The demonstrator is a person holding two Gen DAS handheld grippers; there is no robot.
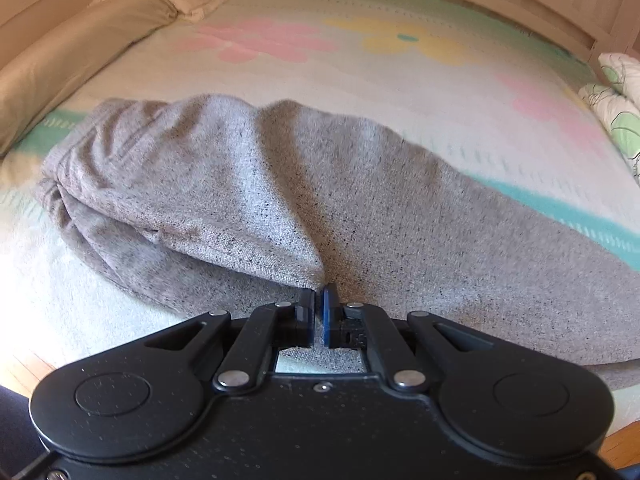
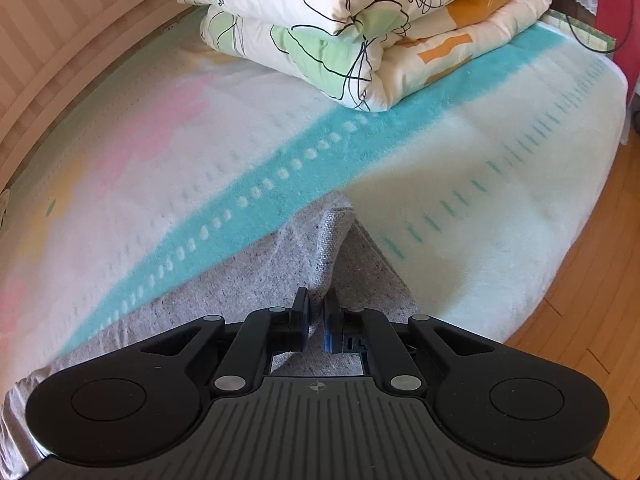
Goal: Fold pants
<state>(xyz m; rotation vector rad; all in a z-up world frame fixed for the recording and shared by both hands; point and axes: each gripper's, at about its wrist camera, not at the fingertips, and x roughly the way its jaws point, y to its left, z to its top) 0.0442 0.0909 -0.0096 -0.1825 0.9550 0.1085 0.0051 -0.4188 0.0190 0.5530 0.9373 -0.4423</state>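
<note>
The grey sweatpants (image 1: 248,184) lie across the near side of the bed's blanket (image 1: 360,64), which is pale with pink and yellow flowers and a teal stripe; their gathered waistband end sits toward the tan pillows (image 1: 80,44), and the rest runs the other way along the blanket's teal stripe. My left tongs (image 1: 319,300) are pressed together on a raised fold of the sweatpants' near edge, the fabric peaking up right at the tips. My right tongs (image 2: 317,300) are likewise pinched on the sweatpants (image 2: 248,292), holding a ridge of cloth that rises from the tips toward the teal stripe (image 2: 280,184), close to the cuff end. Beyond that stripe, at the far corner of the blanket (image 2: 500,184), a folded comforter (image 2: 360,28) with green, orange and black-line print rests on the bed. Wooden floor (image 2: 580,280) shows past the blanket's near edge, and a striped wall (image 2: 52,28) runs behind the bed.
</note>
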